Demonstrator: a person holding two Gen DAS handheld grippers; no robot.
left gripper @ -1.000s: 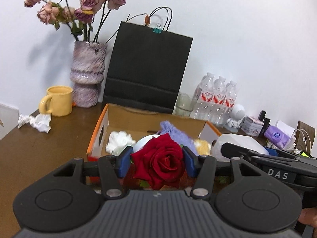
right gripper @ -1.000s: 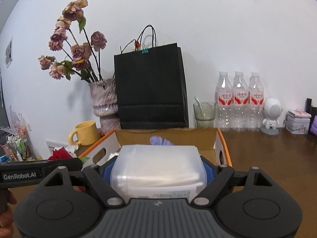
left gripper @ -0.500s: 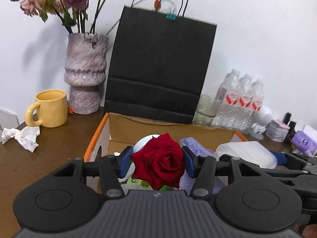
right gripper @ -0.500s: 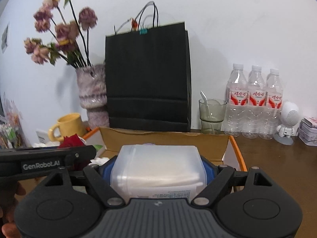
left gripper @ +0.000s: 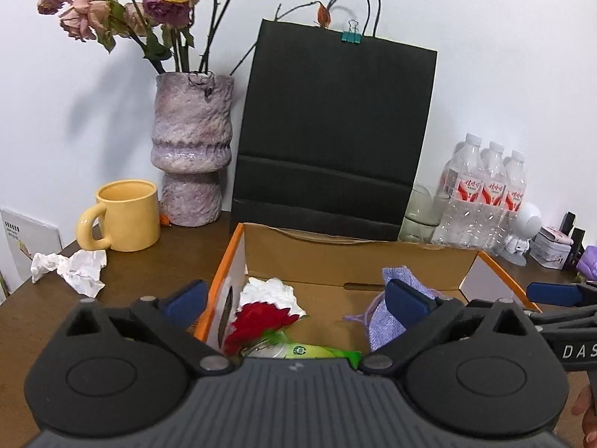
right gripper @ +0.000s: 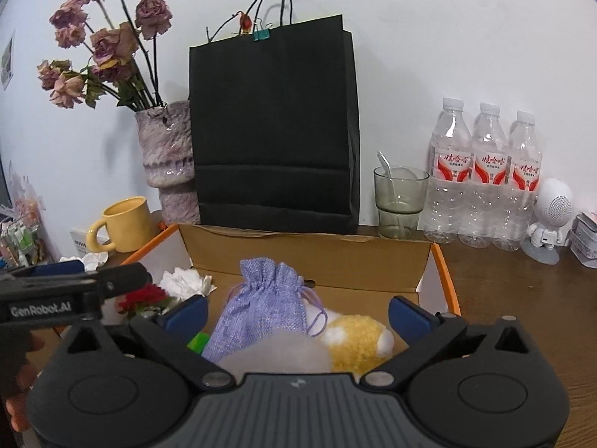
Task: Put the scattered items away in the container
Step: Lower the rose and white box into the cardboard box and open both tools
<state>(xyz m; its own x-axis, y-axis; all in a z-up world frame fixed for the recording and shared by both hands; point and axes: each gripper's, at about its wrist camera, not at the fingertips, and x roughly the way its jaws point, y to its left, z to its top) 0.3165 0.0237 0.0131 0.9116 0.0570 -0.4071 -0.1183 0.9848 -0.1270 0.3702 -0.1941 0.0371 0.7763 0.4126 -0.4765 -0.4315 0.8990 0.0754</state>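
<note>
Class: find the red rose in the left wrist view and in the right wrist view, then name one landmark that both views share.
Left wrist view: red rose lies low centre-left, inside the cardboard box.
Right wrist view: red rose shows at lower left, partly behind the left gripper.
Shared landmark: the black paper bag behind the box.

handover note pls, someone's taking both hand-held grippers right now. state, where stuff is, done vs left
Left hand-held gripper: jaws opening, nothing between them; it hangs over the box.
Right hand-held gripper: jaws opening, nothing gripped, also over the box.
In the box: rose, white tissue, purple pouch, yellow plush, a blurred pale container just below the right jaws, a green packet.
Left: crumpled tissue on the table by the mug. It is on the left gripper's side.
</note>
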